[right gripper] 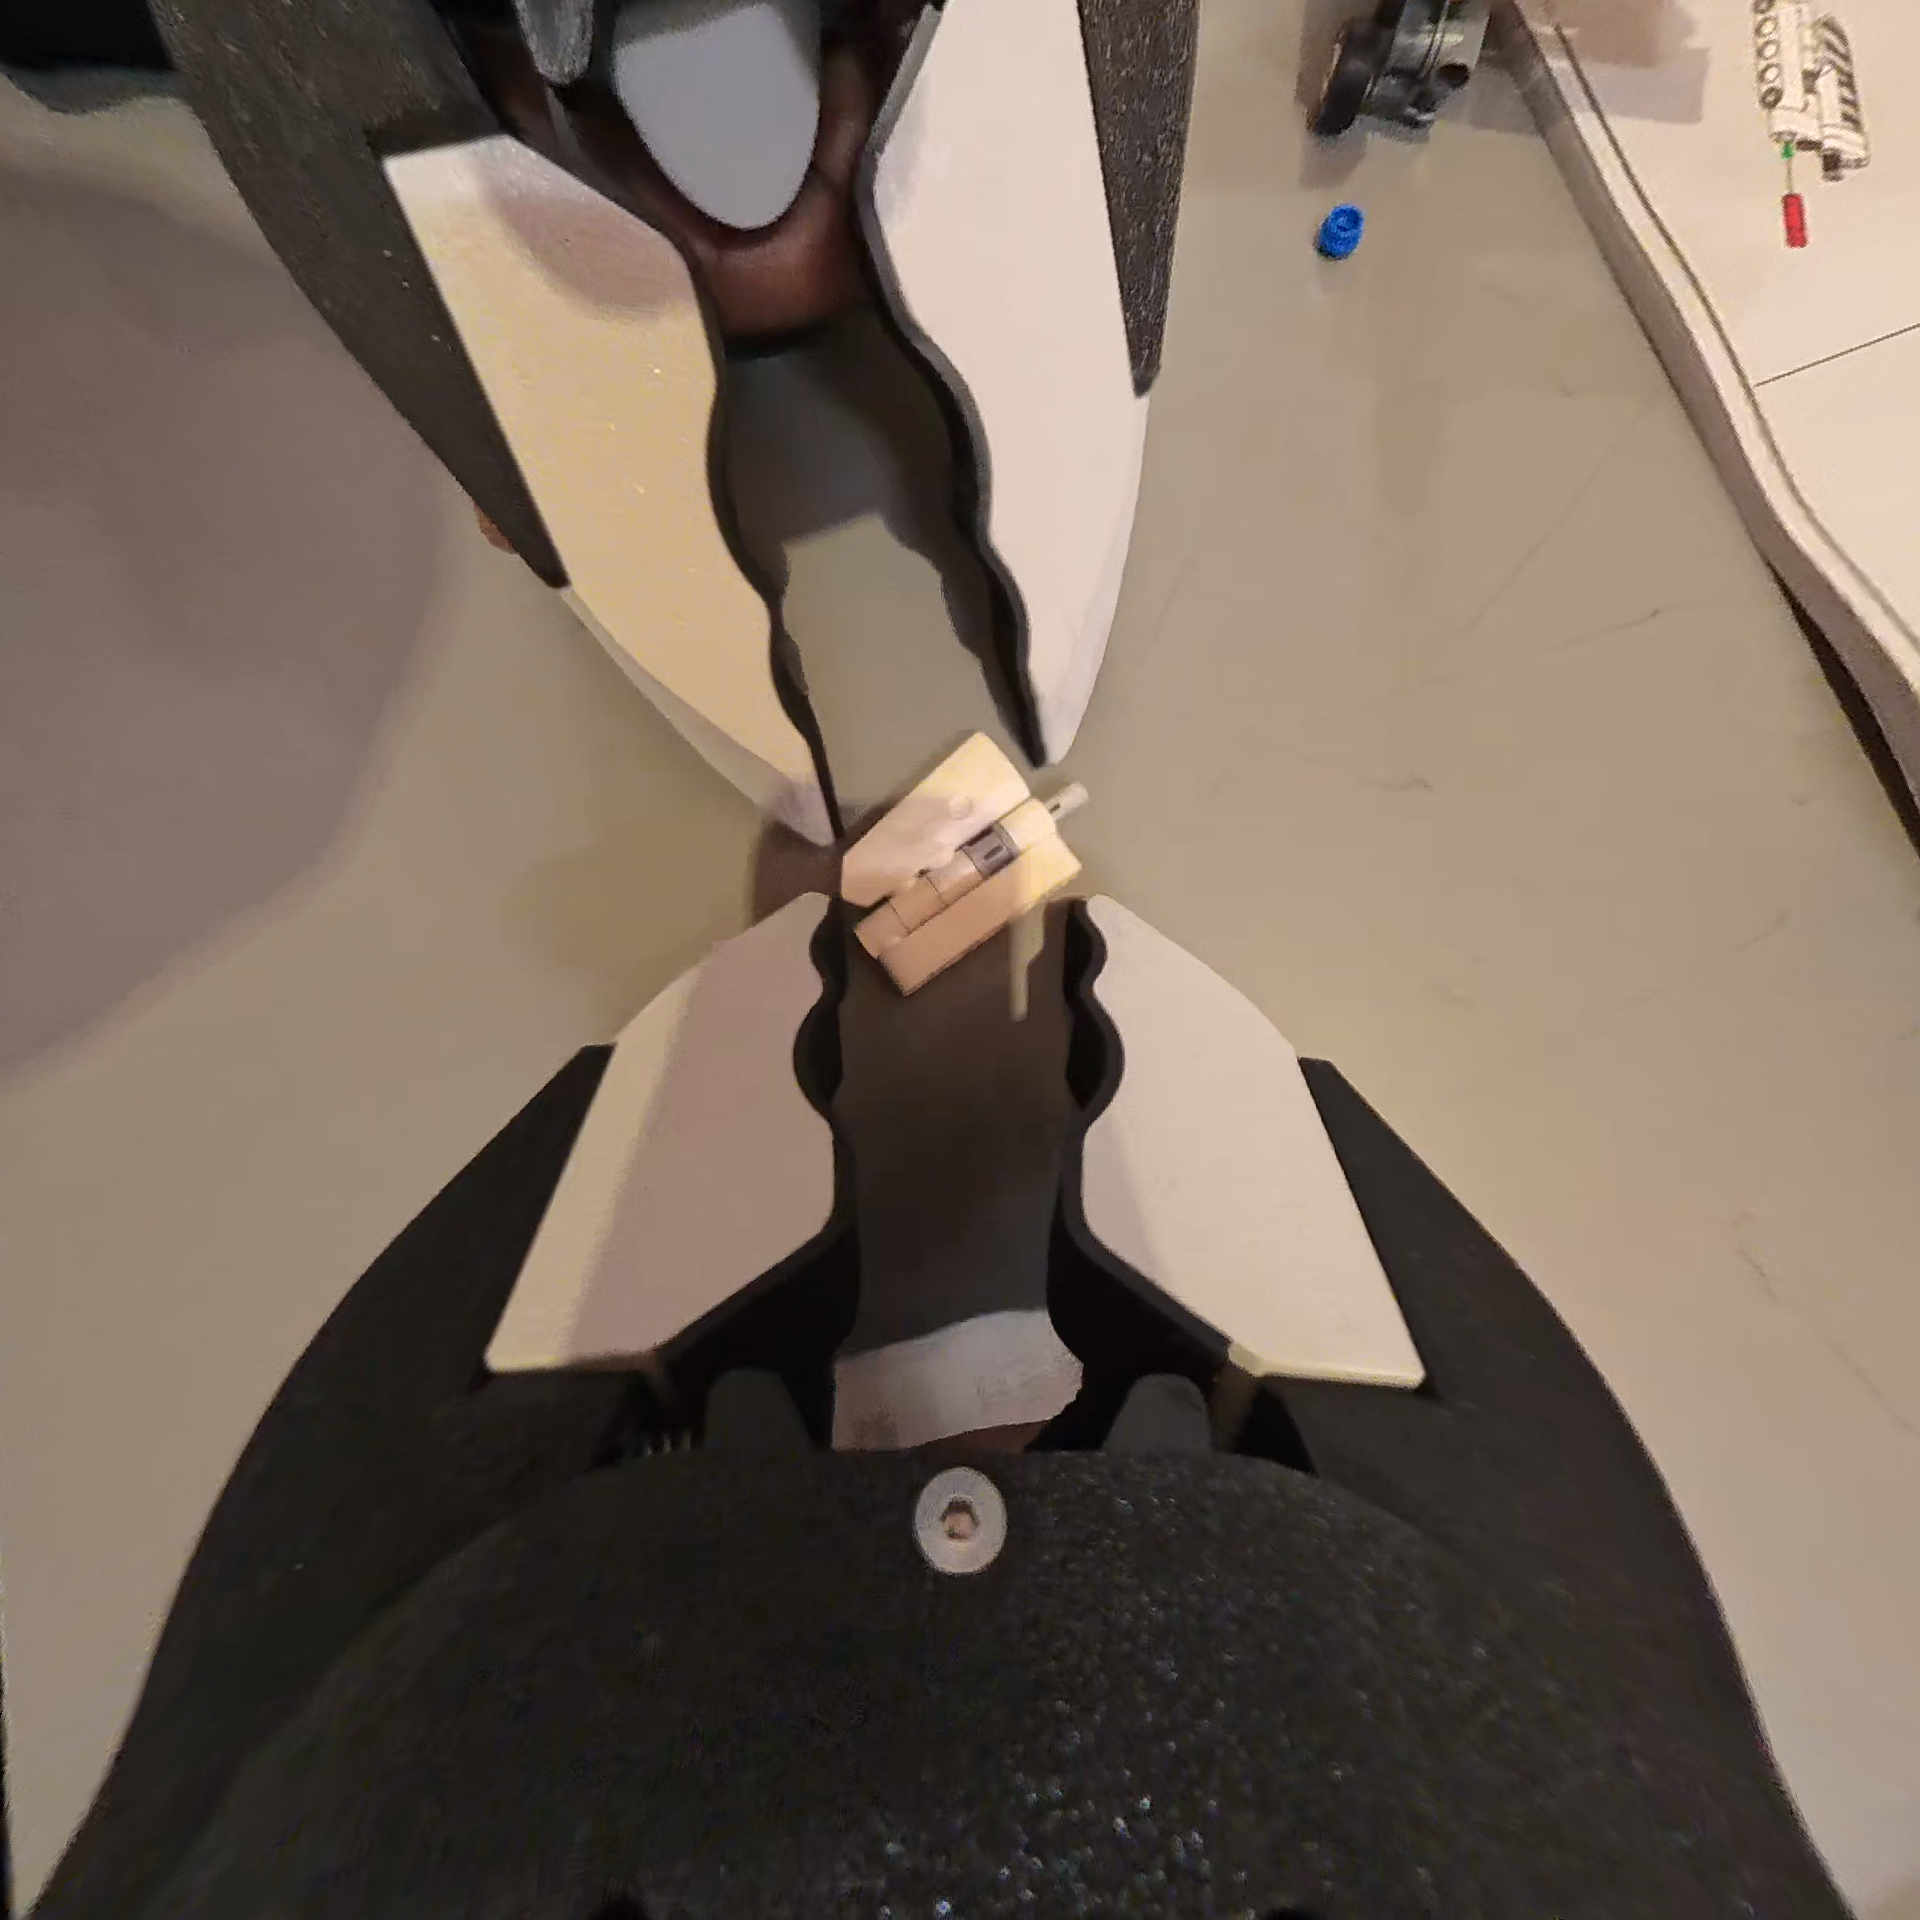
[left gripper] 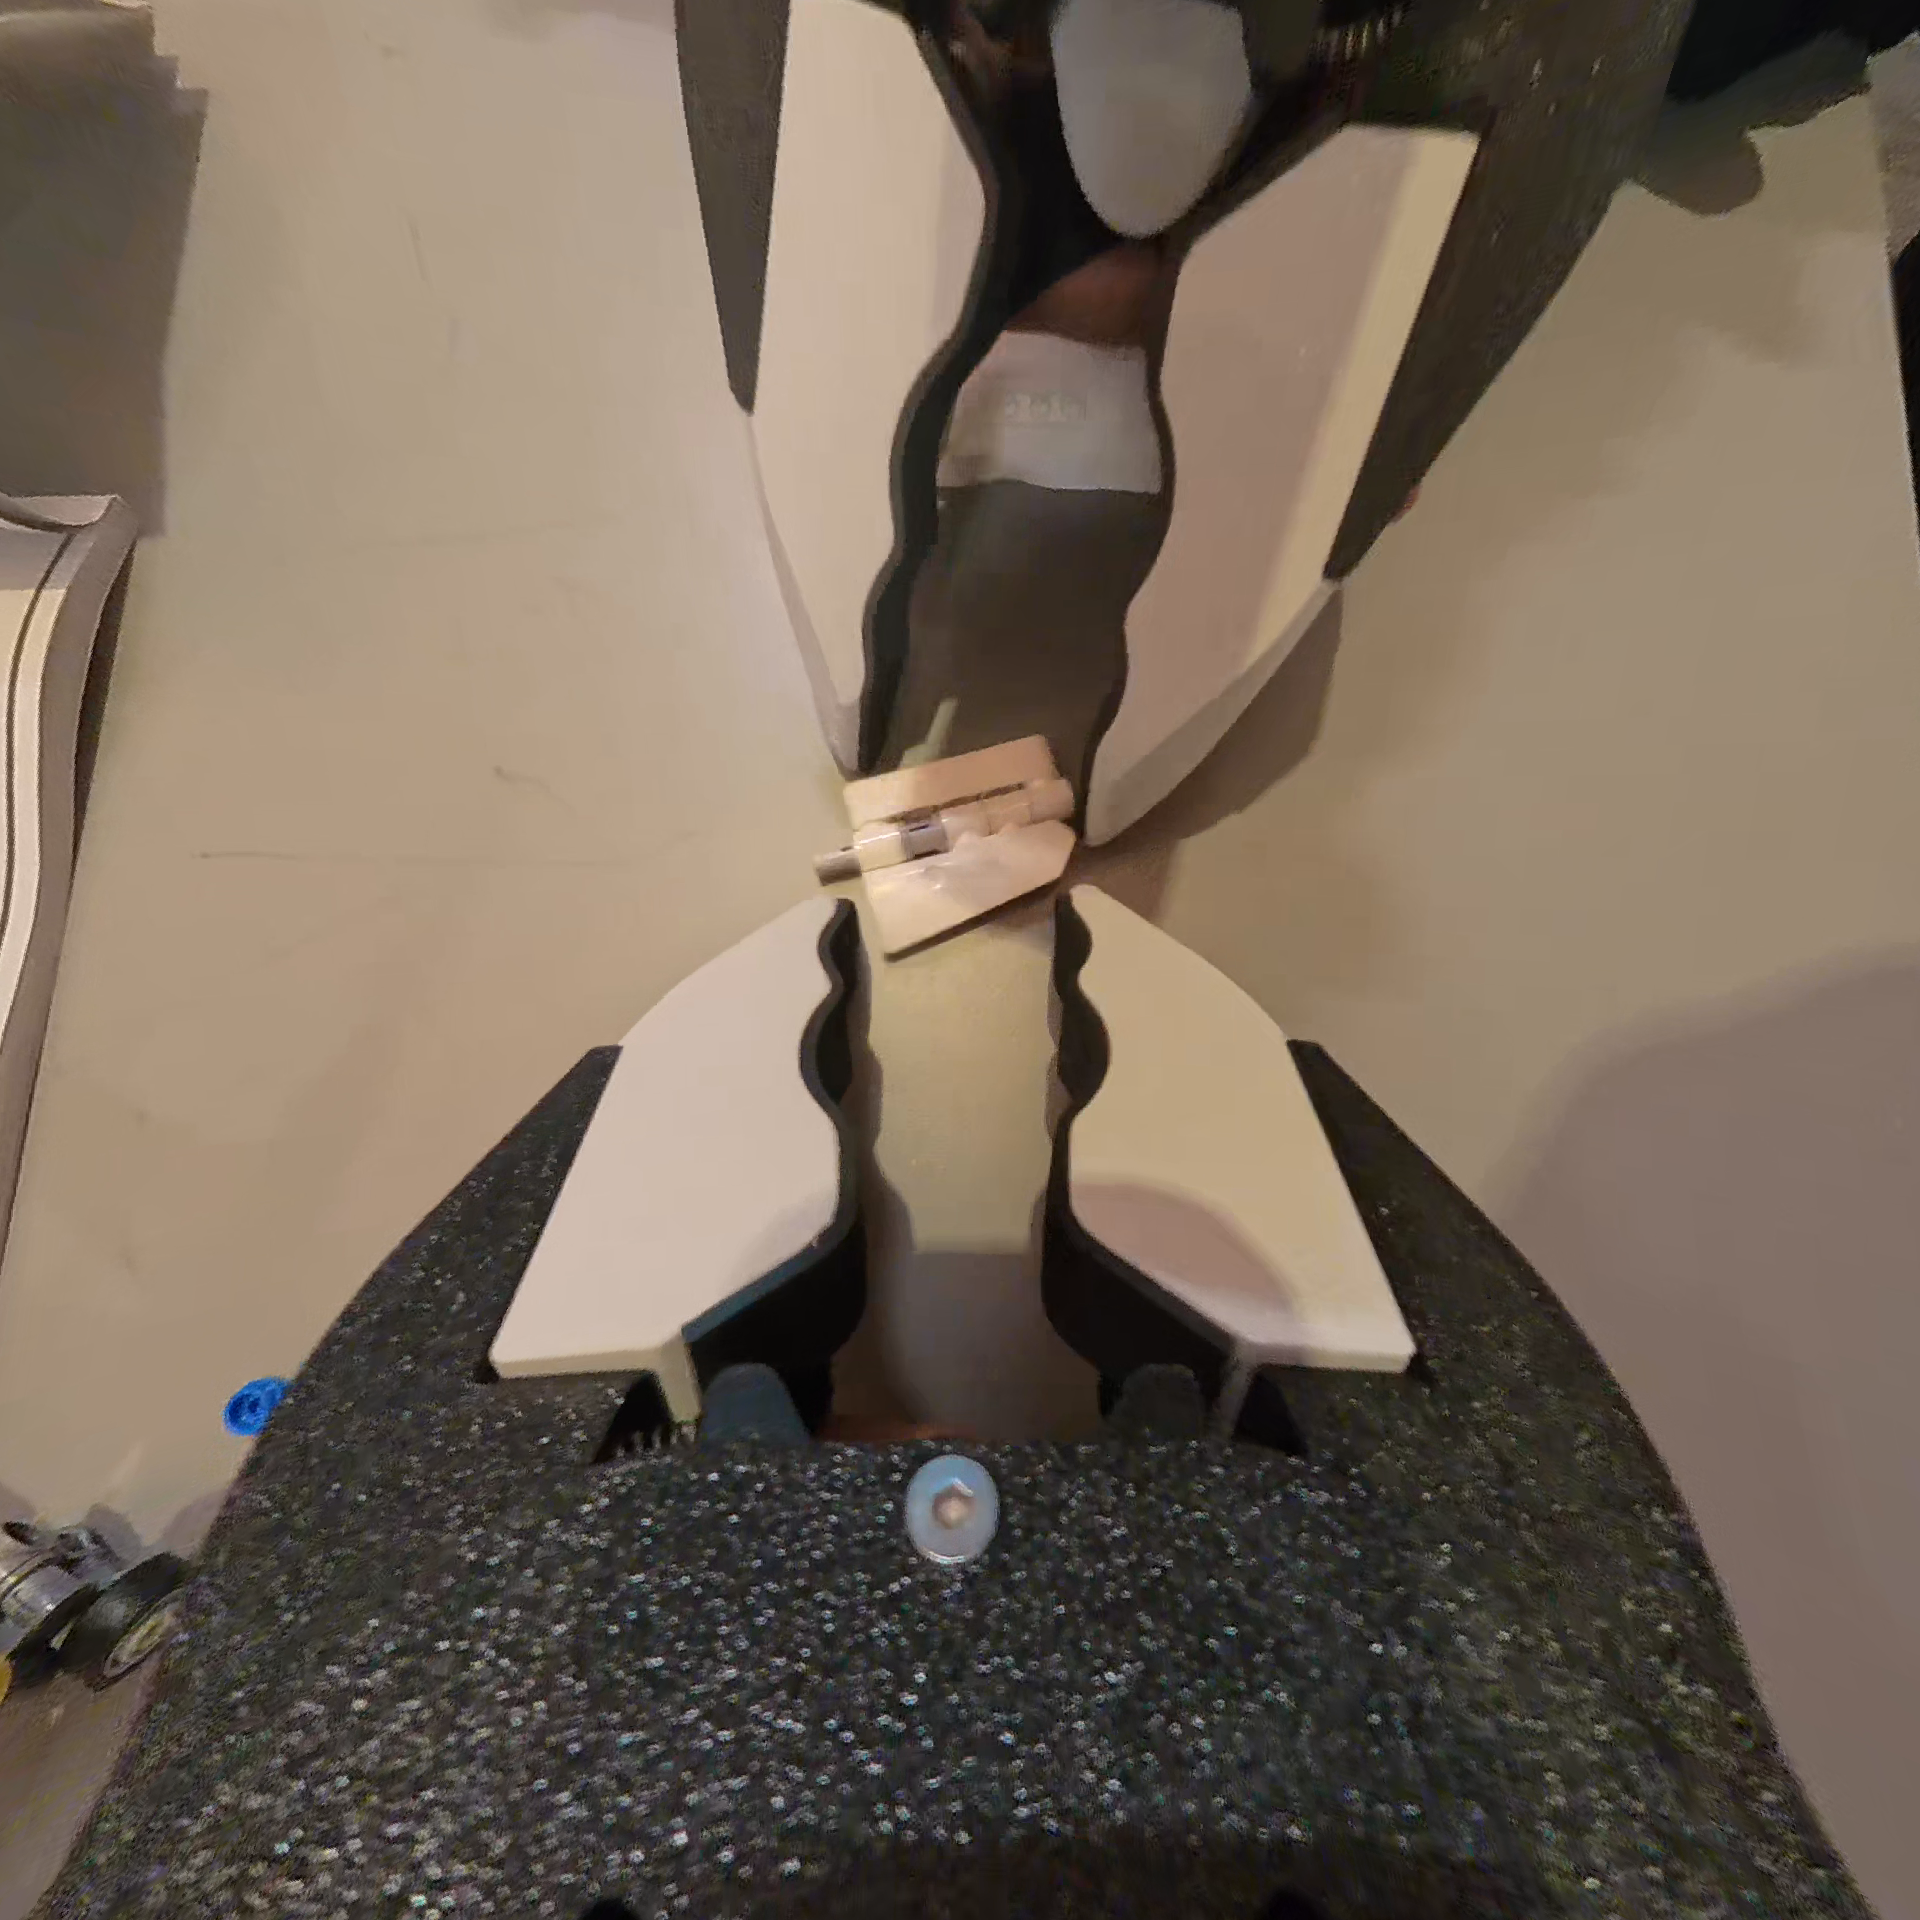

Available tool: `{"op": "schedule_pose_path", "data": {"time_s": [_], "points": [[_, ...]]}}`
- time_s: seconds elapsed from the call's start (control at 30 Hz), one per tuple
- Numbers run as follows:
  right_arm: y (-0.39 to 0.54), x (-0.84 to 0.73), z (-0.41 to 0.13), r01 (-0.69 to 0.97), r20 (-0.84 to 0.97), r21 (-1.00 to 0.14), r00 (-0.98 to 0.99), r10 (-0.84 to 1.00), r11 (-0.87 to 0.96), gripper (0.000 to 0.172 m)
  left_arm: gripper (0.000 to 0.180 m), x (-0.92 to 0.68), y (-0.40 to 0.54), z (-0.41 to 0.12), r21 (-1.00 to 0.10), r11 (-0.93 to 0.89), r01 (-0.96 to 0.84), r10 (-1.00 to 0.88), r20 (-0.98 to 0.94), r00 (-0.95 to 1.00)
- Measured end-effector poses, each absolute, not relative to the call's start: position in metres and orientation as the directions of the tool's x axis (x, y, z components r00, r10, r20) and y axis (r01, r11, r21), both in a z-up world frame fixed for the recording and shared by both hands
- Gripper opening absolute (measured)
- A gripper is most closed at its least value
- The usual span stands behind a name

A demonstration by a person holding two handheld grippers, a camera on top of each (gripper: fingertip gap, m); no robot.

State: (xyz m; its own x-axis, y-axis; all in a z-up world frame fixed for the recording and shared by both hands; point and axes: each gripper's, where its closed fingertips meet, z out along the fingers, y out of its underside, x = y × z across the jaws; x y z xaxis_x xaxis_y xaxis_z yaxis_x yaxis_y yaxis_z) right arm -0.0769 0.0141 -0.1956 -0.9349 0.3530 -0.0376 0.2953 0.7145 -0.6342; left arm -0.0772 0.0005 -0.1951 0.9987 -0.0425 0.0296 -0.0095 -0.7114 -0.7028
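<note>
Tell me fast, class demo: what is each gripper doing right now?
Left gripper: open, holding nothing; the small cream hinged piece lies on the table at its fingertips.
Right gripper: open, holding nothing; its tips flank the same piece.

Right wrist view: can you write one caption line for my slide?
Two open grippers, right gripper and left gripper, face each other around a small beige hinged block on a pale table.
</note>
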Motion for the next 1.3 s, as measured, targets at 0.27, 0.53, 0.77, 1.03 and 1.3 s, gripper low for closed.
{"op": "schedule_pose_path", "data": {"time_s": [0.27, 0.53, 0.77, 1.03, 1.3], "points": [[0.013, -0.079, -0.195, 0.314, -0.054, -0.651, -0.927, 0.371, 0.691, 0.029, 0.034, -0.083, -0.001, -0.194, -0.706, -0.705, 0.068, 0.005, 0.091, 0.996], [0.012, -0.085, -0.185, 0.248, 0.007, -0.702, -0.935, 0.354, 0.668, 0.028, 0.036, -0.091, -0.005, -0.19, -0.713, -0.682, 0.163, 0.054, 0.173, 0.983], [0.01, -0.094, -0.166, 0.101, 0.165, -0.766, -0.923, 0.347, 0.635, 0.028, 0.04, -0.096, -0.002, -0.17, -0.758, -0.568, 0.32, 0.065, 0.347, 0.936], [0.006, -0.098, -0.146, 0.026, 0.22, -0.834, -0.901, 0.375, 0.552, 0.028, 0.038, -0.092, 0.006, -0.153, -0.76, -0.458, 0.46, 0.024, 0.507, 0.862], [0.005, -0.098, -0.148, 0.027, 0.217, -0.836, -0.901, 0.375, 0.548, 0.014, 0.008, -0.091, 0.007, -0.147, -0.752, -0.428, 0.501, -0.002, 0.555, 0.832]]}}
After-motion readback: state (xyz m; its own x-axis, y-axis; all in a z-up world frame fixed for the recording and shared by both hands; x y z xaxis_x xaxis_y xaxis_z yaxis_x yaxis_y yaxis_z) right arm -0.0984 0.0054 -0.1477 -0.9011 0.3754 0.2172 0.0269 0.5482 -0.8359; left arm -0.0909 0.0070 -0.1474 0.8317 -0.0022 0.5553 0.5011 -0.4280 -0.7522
